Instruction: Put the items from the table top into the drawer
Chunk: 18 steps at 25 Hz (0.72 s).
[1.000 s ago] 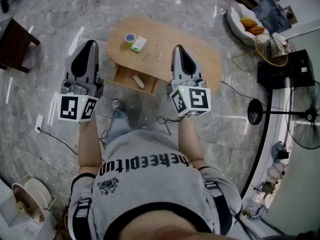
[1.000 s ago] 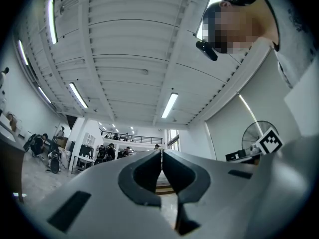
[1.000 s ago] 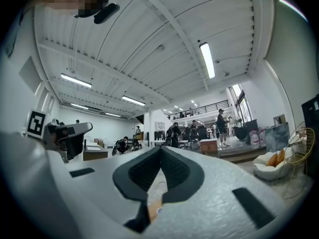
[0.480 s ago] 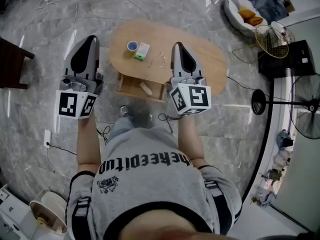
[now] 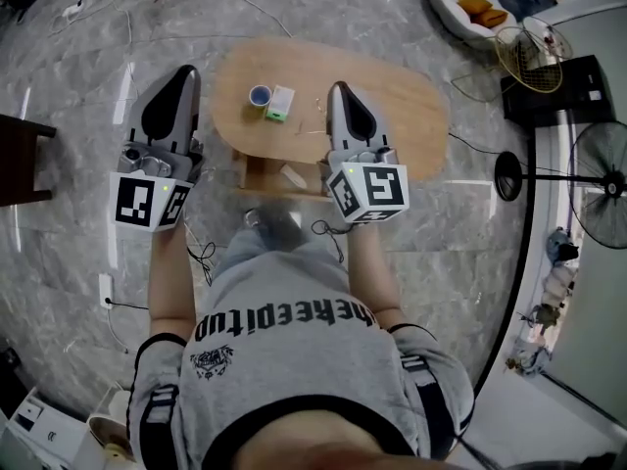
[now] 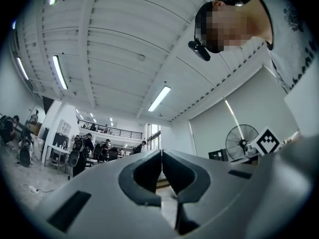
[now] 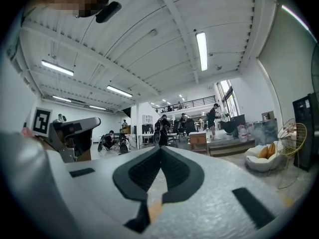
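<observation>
Table (image 5: 392,106) closer than 1 s ago; L gripper (image 5: 186,70) + R gripper (image 5: 336,88) jaws together, empty.

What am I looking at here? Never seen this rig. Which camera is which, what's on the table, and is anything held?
There is no robot arm. A person holds a two-jaw gripper in each hand. The top-down picture comes from a camera on the person's head. It shows the left gripper and the right gripper; the patterned cube on each is part of it. The other two pictures come from cameras riding on the grippers, looking along their jaws. Both pairs of jaws are together with nothing between them. On the oval wooden table lie a small ring, perhaps tape, and a green-and-white box. The drawer under the tabletop is open, with one pale item inside.
</observation>
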### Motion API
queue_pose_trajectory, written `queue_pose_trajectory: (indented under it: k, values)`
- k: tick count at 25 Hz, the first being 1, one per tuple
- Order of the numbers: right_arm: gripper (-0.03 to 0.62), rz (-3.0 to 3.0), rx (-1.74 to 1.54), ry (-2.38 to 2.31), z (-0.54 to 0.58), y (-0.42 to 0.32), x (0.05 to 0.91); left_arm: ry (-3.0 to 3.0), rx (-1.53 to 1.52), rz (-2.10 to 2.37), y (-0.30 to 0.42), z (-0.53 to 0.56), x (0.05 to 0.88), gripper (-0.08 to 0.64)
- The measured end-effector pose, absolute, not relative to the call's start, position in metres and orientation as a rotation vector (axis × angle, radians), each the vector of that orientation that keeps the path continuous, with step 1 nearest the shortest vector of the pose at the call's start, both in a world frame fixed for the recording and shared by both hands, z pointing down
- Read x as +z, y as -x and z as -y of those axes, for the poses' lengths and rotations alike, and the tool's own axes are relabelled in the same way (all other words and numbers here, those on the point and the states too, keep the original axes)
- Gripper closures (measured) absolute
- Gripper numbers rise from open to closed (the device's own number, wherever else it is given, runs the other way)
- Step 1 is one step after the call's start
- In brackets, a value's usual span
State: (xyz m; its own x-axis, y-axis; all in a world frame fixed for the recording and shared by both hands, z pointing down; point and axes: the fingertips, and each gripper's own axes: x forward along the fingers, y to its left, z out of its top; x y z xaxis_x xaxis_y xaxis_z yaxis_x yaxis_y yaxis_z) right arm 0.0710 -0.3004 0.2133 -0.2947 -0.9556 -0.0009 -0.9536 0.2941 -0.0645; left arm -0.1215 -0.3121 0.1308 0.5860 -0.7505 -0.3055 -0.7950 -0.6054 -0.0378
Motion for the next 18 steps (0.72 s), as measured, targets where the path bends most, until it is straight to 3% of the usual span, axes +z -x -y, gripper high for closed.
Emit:
queue_pose_trajectory:
  k: [18]
  values:
    - [0.589,-2.689,-0.481,1.847,0.360,-0.011,0.371,2.816,0.314,-1.208,0.127,0.390,0.226,0.549]
